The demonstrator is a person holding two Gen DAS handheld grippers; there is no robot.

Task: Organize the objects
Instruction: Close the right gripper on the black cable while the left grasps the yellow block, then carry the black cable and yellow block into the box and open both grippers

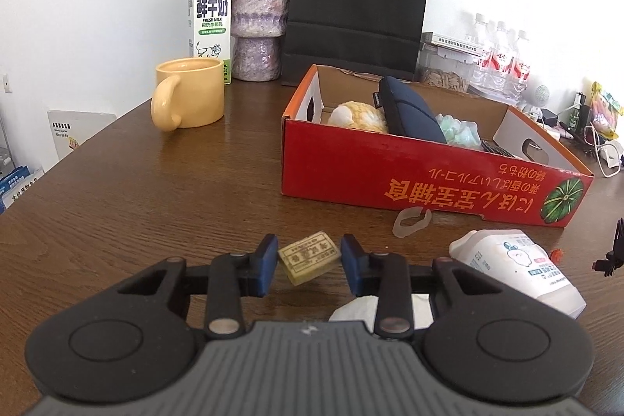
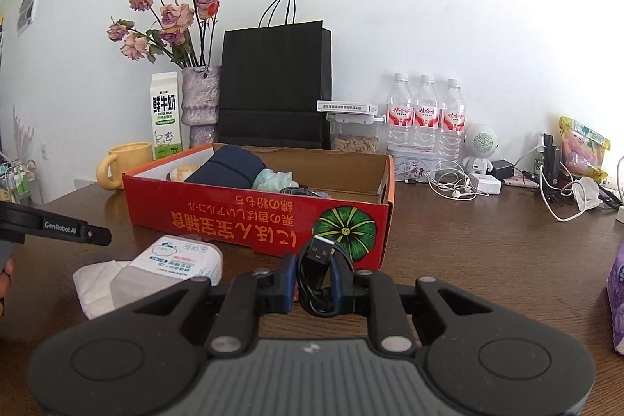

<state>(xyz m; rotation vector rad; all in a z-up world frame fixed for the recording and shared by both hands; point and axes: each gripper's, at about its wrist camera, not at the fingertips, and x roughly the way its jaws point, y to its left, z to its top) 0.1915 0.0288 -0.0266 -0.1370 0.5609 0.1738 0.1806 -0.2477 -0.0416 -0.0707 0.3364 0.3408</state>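
A red cardboard box stands open on the brown table and holds a navy pouch, a yellow plush and a pale green item. My left gripper is open, its blue pads on either side of a small yellowish block without gripping it. My right gripper is shut on a coiled black USB cable, held just in front of the box's near wall.
A white wipes pack, a tissue and a clear ring lie before the box. A yellow mug, milk carton, vase, black bag, water bottles and tangled cables stand behind.
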